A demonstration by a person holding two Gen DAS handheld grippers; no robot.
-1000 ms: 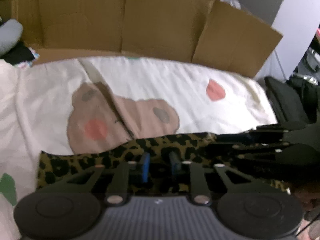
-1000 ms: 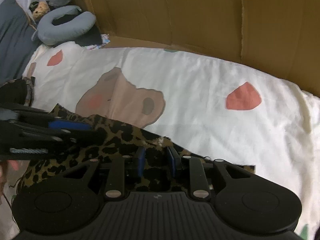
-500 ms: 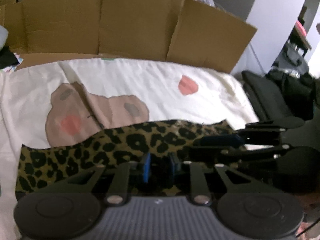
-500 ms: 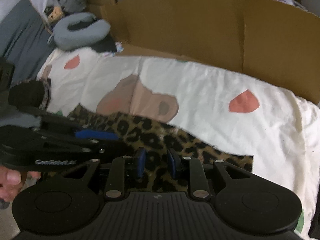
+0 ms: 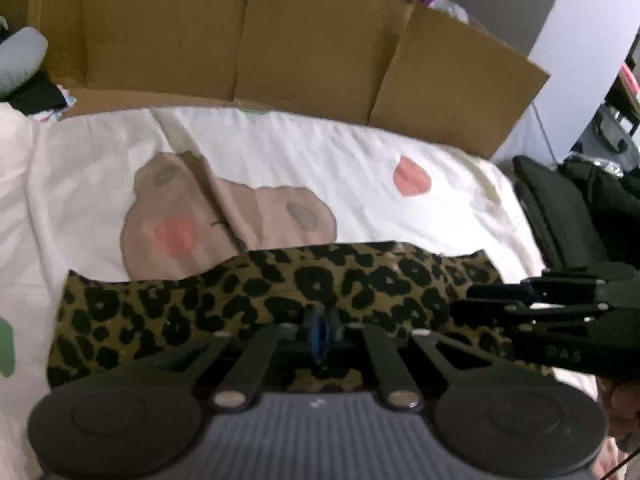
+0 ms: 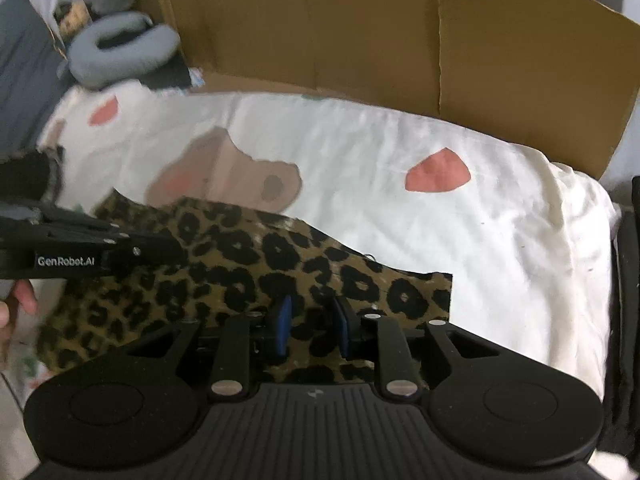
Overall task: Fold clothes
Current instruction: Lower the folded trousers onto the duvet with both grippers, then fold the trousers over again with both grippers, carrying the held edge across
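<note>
A leopard-print garment (image 5: 224, 300) lies as a long band across a white bed sheet (image 5: 320, 160) printed with a bear face. My left gripper (image 5: 320, 326) is at the band's near edge. Its jaws are closing, and the blue pads sit almost together on the fabric. In the right wrist view the garment (image 6: 248, 256) fills the gap between the blue pads of my right gripper (image 6: 313, 326), which is shut on a thick fold near its right end. The left gripper (image 6: 172, 248) reaches in from the left over the cloth. The right gripper (image 5: 464, 306) shows at the band's right end.
A tall wall of cardboard (image 5: 312, 40) stands behind the bed. A grey neck pillow (image 6: 120, 48) lies at the far left corner. Black bags (image 5: 568, 216) sit past the bed's right edge. A person's fingers (image 6: 20, 296) hold the left gripper's handle.
The left gripper's pads have drawn together on the cloth. The right gripper has moved away from the left one, and the bunched garment now lies as a longer, flatter band.
</note>
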